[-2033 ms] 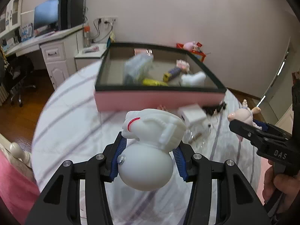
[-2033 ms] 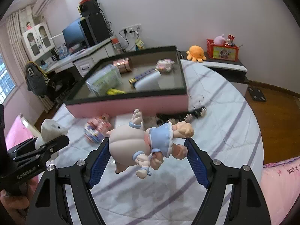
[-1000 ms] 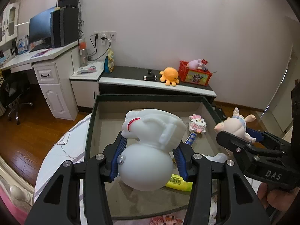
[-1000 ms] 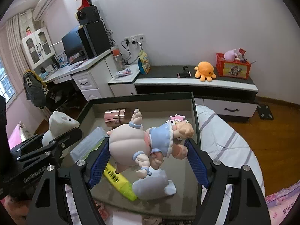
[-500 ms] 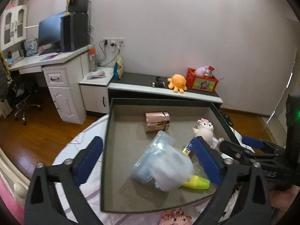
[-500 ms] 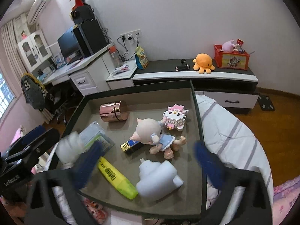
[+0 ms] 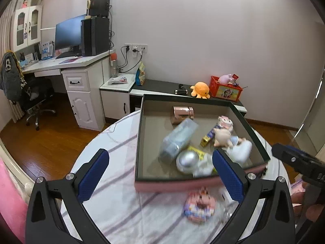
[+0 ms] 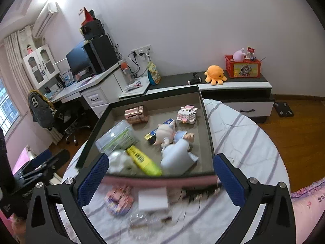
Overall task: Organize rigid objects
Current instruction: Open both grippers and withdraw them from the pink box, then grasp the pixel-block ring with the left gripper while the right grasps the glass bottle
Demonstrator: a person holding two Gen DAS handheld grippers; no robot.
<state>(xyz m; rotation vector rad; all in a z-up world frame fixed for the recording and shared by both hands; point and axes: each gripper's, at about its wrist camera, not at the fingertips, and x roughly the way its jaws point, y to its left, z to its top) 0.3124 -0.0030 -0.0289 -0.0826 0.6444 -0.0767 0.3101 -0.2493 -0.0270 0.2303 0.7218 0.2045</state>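
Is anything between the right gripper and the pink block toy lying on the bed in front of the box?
Nothing visible. The right gripper, jaws open and empty, has clear space to the pink block toy; the white card lies beside it, not over it.

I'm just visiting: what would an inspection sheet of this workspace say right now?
Surface: striped tablecloth on a round table.
Job's things: pink-sided tray holds rose-gold jar, yellow tube, pig doll, white figure, block cat.
Clutter: block toy and white box lie before the tray.
Grippers: left gripper open, empty; right gripper open, empty.
Cables: plugged at wall sockets.
Surroundings: desk, monitor, orange octopus plush.
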